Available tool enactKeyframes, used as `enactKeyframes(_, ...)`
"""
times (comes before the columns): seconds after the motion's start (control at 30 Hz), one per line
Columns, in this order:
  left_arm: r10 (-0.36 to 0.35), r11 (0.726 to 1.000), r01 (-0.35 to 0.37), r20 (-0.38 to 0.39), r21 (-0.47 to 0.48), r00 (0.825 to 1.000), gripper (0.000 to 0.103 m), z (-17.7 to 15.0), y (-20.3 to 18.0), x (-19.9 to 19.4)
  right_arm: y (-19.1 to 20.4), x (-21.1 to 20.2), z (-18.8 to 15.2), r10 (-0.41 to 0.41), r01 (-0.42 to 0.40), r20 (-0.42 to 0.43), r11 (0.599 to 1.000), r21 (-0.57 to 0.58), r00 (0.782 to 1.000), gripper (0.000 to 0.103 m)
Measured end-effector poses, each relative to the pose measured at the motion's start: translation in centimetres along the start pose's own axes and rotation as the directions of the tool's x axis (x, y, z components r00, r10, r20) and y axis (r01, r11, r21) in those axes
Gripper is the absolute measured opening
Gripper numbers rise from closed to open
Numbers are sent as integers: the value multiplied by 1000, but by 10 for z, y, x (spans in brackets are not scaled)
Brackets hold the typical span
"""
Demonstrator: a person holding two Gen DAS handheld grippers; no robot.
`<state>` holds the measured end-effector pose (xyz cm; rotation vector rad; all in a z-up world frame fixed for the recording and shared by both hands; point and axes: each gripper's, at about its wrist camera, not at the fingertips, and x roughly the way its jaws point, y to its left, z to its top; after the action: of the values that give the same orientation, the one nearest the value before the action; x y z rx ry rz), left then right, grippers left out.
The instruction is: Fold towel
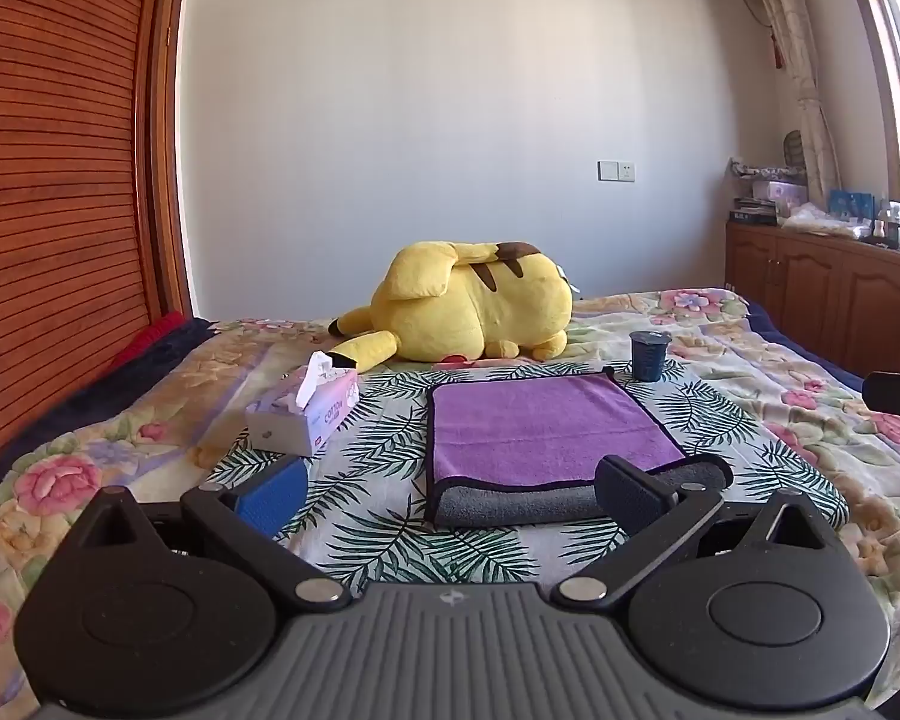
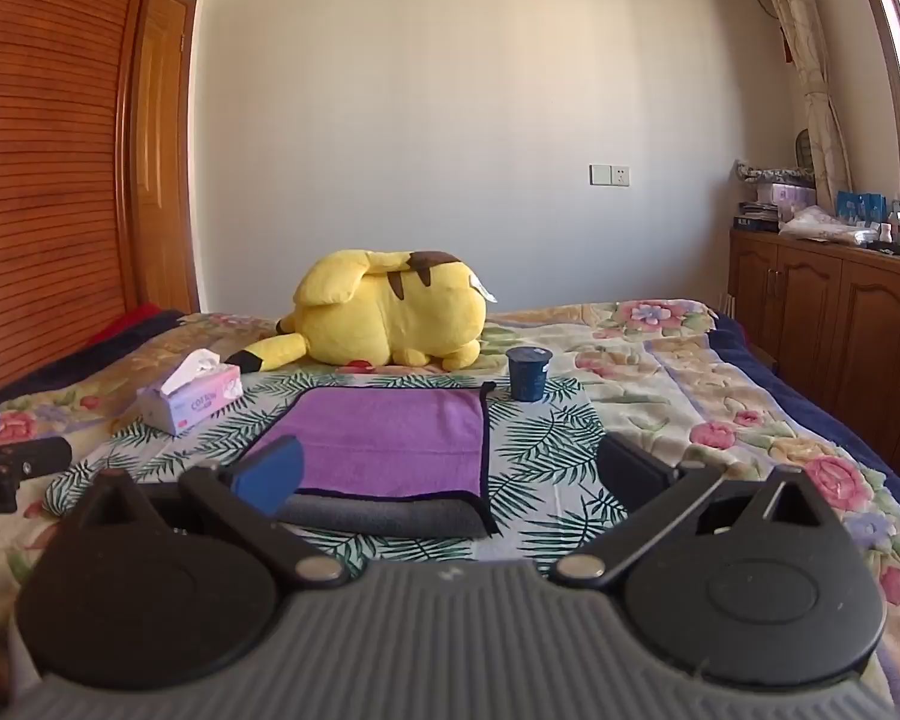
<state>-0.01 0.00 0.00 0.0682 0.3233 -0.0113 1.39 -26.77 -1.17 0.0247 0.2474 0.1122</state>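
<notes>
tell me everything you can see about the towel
The towel is purple on top and grey beneath, plush like microfibre, with dark piping along its edges. It lies flat on the leaf-print cloth on the bed, already folded, with a rounded grey fold at the near edge. A small dark loop shows at its far right corner. Both grippers are open and neither holds it.
</notes>
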Motion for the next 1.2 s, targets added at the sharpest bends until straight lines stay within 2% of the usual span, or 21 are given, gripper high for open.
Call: enactKeyframes(1.2,2,1000,-2,6,-2,1000,87,2,2,0,1,0,1,-4,4,0,1000,-4,1000,103)
